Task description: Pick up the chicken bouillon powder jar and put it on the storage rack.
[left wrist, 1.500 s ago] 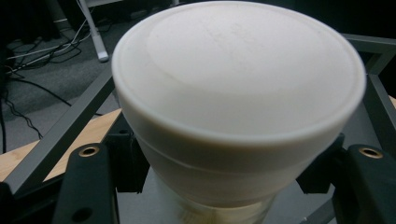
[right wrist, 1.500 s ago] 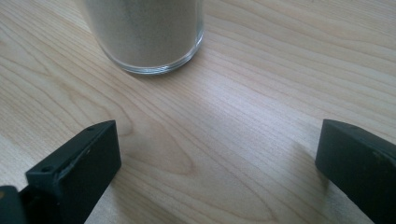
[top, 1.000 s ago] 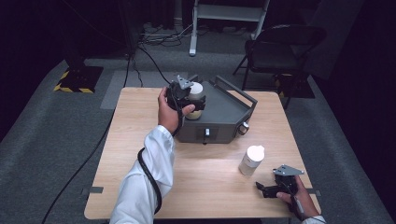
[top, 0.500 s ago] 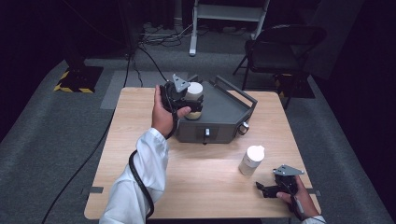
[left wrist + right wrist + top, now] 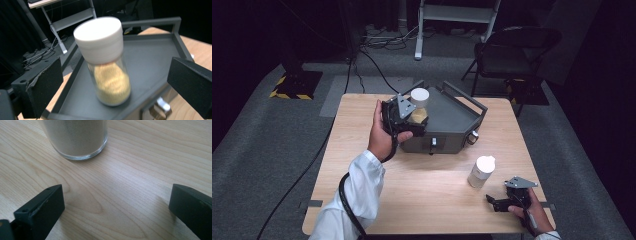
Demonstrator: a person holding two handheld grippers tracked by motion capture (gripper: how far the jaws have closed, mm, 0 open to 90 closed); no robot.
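Since the earlier frames our left gripper has drawn back toward the tray's near-left corner, and its jaws have just been opening: they now stand wide, pads clear on both sides of the yellow jar, which stands on the tray floor by that corner, white lid up. In the left gripper view the jar looks slightly tilted and blurred, and we cannot tell whether it has settled. The tray's raised rim runs close behind and beside it; the grey floor past it lies open. Our right gripper has not moved. It rests low at the table's near-right corner, jaws spread wide, holding nothing, with the pale jar just ahead and bare wood between.
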